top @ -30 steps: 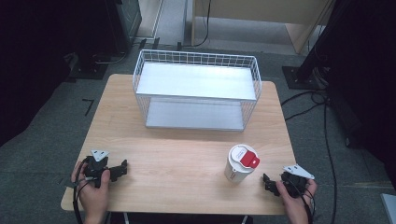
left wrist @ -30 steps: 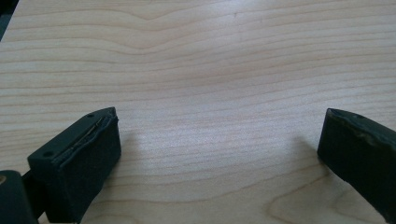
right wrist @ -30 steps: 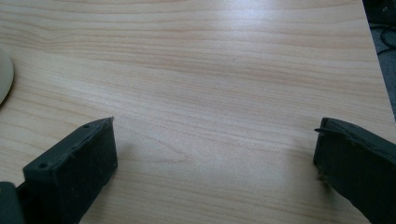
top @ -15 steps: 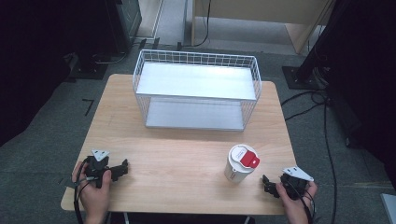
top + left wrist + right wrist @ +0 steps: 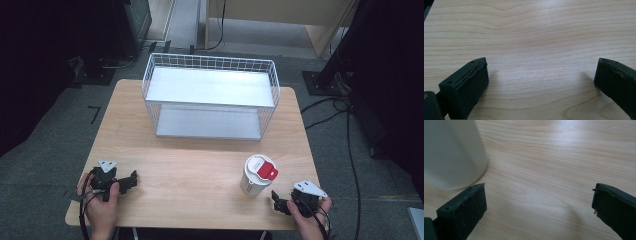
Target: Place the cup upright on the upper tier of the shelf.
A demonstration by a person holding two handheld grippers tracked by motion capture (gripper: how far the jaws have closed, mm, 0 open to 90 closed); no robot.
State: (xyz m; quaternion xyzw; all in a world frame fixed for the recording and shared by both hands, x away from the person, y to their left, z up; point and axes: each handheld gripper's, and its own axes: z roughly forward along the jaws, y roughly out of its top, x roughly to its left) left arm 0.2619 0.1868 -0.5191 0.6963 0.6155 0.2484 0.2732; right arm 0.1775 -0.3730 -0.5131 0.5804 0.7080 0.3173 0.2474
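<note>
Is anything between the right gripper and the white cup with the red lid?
Nothing visible. The right gripper sits just right of the cup with open jaws, only bare table between them.

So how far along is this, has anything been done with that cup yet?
Nothing looks done: the cup stands upright on the table, red lid on, in front of the wire rack. In hand: the right gripper sits beside it, jaws open. The left gripper rests open. Grasping remains.

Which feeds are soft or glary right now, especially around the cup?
Right gripper view: the cup is close and blurred, the table grain soft with pale glare. Left gripper view: grain sharp, mild sheen mid-frame. High view: the wire rack shelf is brightly washed out, the surroundings dark.
</note>
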